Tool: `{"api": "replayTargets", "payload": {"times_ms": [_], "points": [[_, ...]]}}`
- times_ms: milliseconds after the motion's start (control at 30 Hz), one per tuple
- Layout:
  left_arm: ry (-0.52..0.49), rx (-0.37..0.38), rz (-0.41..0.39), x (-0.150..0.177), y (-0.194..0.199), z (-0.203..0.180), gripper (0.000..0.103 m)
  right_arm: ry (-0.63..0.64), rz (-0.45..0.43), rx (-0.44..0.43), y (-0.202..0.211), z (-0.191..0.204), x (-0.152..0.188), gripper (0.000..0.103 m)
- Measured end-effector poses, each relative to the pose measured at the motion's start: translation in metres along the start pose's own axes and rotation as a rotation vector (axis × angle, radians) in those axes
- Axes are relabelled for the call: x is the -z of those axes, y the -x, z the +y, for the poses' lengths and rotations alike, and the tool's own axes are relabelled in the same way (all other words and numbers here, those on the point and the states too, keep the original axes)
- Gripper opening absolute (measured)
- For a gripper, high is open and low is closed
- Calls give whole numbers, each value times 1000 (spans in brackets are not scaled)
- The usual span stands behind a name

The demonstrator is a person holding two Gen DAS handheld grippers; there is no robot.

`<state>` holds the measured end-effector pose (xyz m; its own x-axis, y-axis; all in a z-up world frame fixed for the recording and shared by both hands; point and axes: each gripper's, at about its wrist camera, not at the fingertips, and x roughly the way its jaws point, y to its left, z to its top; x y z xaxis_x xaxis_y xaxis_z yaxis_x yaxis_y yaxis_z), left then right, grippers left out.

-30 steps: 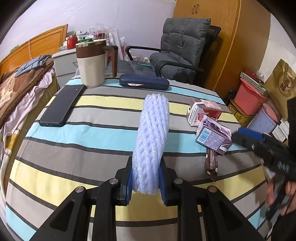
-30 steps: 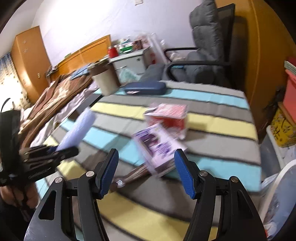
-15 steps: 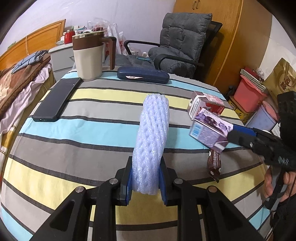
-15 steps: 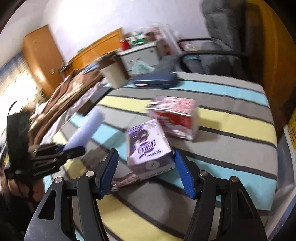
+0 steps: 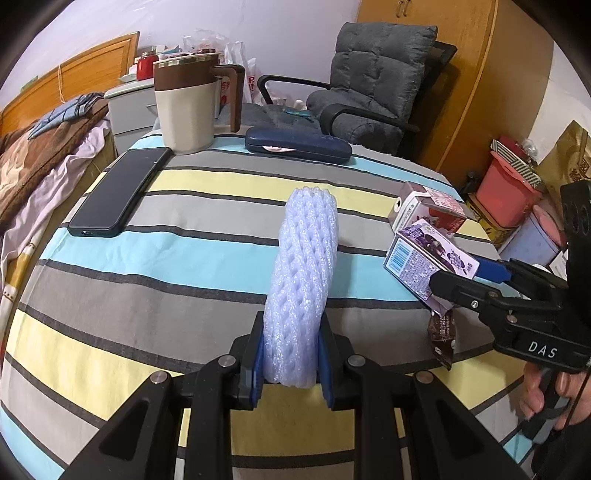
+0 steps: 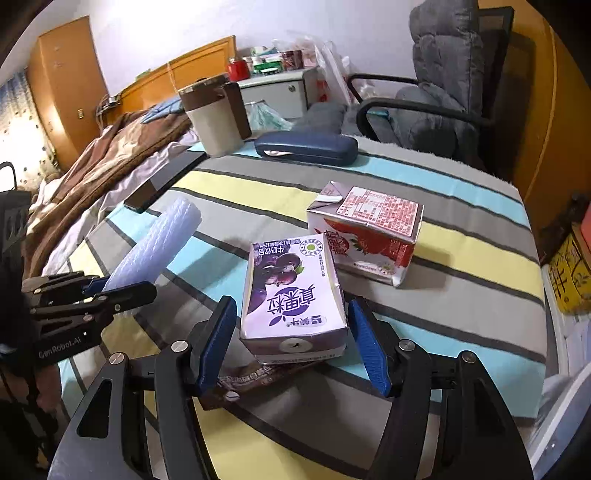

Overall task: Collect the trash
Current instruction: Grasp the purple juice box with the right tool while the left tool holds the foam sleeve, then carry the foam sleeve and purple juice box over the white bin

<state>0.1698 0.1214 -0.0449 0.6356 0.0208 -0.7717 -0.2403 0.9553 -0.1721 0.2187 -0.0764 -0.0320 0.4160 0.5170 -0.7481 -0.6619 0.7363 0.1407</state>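
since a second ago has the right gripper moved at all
Yes. The right gripper has advanced toward the red carton and now straddles the purple carton, jaws open.

Grey padded armchair, wooden wardrobe, bed, white walls

Pale lilac foam net between left pads; purple carton between right pads, red-white carton beyond; striped cloth beneath.
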Motion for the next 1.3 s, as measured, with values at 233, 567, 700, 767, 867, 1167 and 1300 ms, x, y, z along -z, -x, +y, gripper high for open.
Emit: {"api": "replayTargets", "payload": {"times_ms": [233, 567, 700, 767, 867, 1167, 1300], "points": [[2, -4, -14, 1, 7, -3, 24, -15, -9, 24, 10, 9, 4, 58], [4, 1, -25, 9, 25, -5, 24, -8, -15, 77, 27, 25, 14, 57], [0, 1, -28, 13, 33, -9, 24, -5, -33, 89, 36, 31, 15, 57], [-3, 3, -32, 15, 37, -11, 24, -2, -45, 94, 42, 33, 15, 57], [-9, 6, -36, 17, 43, -16, 24, -7, -60, 97, 49, 35, 17, 57], [-39, 14, -50, 21, 60, -34, 24, -31, -105, 108, 70, 34, 23, 57], [-59, 25, -53, 21, 64, -47, 24, -50, -125, 116, 79, 29, 28, 57]]}}
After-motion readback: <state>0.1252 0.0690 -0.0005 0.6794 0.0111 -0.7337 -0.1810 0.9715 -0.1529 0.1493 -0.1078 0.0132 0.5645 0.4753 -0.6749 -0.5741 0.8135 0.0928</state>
